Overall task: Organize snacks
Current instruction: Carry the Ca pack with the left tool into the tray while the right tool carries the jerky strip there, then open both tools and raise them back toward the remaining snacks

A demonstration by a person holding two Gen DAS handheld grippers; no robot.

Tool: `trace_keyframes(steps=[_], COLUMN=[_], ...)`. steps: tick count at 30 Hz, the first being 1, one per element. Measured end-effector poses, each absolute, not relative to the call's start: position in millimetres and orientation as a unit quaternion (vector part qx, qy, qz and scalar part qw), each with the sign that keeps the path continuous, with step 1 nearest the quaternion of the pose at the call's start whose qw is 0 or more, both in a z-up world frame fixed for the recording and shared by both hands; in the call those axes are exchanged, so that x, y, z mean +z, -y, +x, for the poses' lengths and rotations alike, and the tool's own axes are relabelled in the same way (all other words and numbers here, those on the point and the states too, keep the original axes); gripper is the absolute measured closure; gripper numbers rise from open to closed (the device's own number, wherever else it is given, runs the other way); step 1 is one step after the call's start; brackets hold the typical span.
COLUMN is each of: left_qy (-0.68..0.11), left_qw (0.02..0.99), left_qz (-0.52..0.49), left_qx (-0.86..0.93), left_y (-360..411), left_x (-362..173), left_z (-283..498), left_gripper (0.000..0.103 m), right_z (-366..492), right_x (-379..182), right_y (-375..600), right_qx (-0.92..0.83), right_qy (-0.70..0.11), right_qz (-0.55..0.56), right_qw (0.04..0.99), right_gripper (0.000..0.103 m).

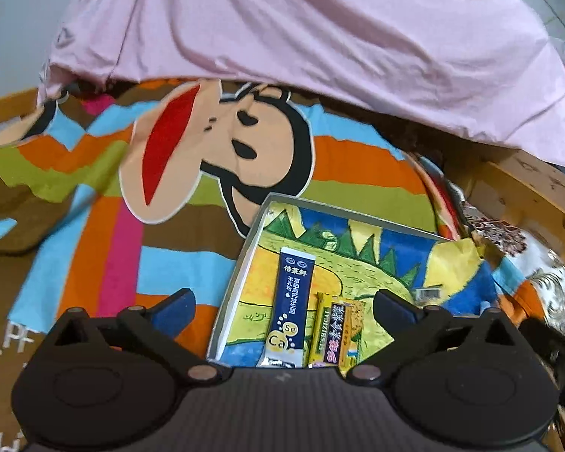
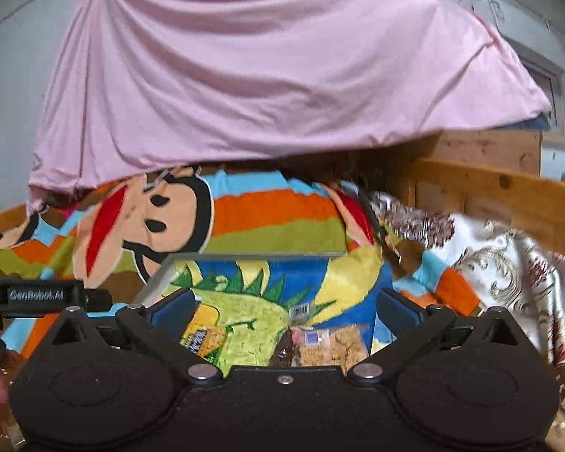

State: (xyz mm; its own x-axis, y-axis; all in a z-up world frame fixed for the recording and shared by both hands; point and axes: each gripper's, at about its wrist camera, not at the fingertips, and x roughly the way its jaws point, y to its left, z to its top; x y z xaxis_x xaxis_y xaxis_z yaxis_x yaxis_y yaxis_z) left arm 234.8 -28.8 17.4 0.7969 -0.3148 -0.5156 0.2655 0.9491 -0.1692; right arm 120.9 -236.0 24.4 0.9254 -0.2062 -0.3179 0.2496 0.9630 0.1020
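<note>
- Two slim packets lie side by side in the box (image 1: 245, 263): a blue sachet (image 1: 288, 309) and a yellow bar (image 1: 337, 333).
- You should find both light, crinkly and slippery; pinch each across its narrow middle.
- Your left gripper (image 1: 282, 310) hangs above them, jaws apart, empty.
- Your right gripper (image 2: 282, 310), also spread, hovers over a clear snack bag (image 2: 331, 344).
- Underneath lies a striped blanket (image 1: 358, 173).

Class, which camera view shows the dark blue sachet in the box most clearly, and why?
The left wrist view. There the blue sachet lies in full sight in the box, beside a yellow packet, its print readable. The right wrist view shows the box but no blue sachet that I can make out.
</note>
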Motion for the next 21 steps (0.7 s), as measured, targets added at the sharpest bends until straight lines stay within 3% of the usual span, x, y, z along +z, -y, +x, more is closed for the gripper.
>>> trace_keyframes(steps=[11, 21], left_qy=[-0.235, -0.263], left_qw=[0.958, 0.948], left_qz=[0.022, 0.049], left_qx=[-0.161, -0.174], left_y=[15, 7], left_x=[39, 30], left_z=[153, 98], left_gripper=[0.001, 0.001], right_z=[60, 1], right_x=[43, 40], right_y=[234, 232], right_qx=[-0.111, -0.113], right_qy=[-0.13, -0.147], right_qz=[0.072, 0.08], right_qw=[0.983, 0.979], right_gripper=[0.001, 0.001])
